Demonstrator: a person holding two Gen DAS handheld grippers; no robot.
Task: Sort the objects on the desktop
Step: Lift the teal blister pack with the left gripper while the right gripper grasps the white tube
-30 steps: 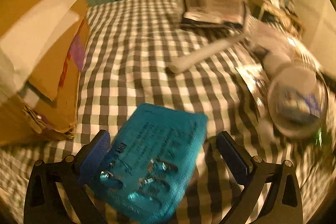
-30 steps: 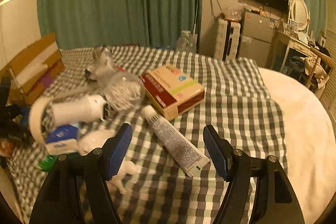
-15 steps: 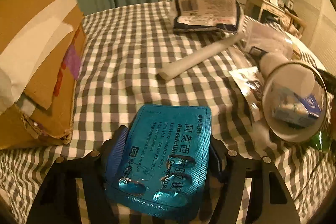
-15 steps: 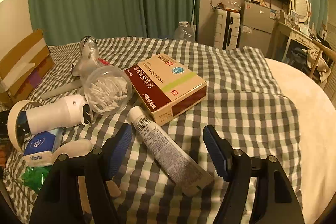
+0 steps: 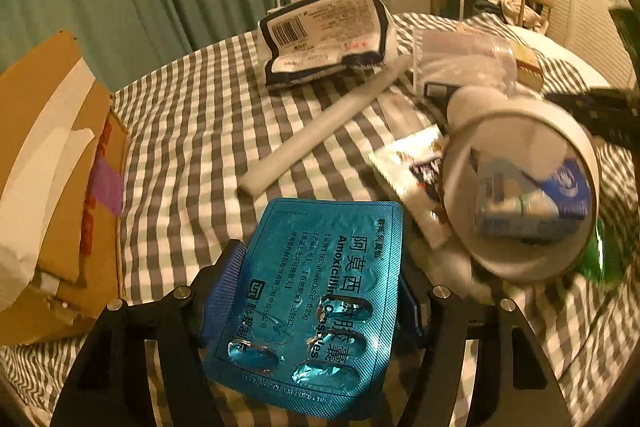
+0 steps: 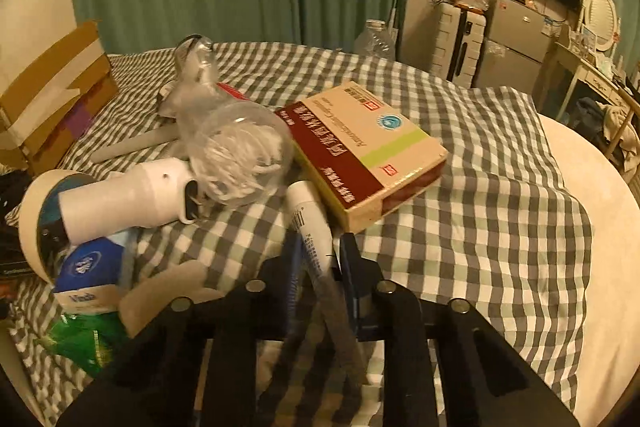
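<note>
A blue foil blister pack of capsules [image 5: 320, 267] is clamped edge to edge in my left gripper [image 5: 320, 283], slightly above the checked cloth [image 5: 192, 131]. In the right wrist view a white tube [image 6: 310, 211] lies on the cloth, its cap end against a red and beige medicine box [image 6: 368, 147]. My right gripper [image 6: 322, 255] is down over the tube's lower half. Its jaws are closing, and both blue pads touch the tube's sides.
An open cardboard box [image 5: 52, 167] stands at the left. Nearby lie a white rod [image 5: 320, 131], a printed packet [image 5: 328, 35], a tape roll [image 5: 520, 195], a white bottle [image 6: 128, 199], a clear cup of swabs [image 6: 240, 155], a tissue pack [image 6: 88, 267] and a green packet [image 6: 84, 339].
The left jaws closed on the blister pack, which now sits higher and rolled. The right gripper moved forward over the tube and its jaws came together on it.
</note>
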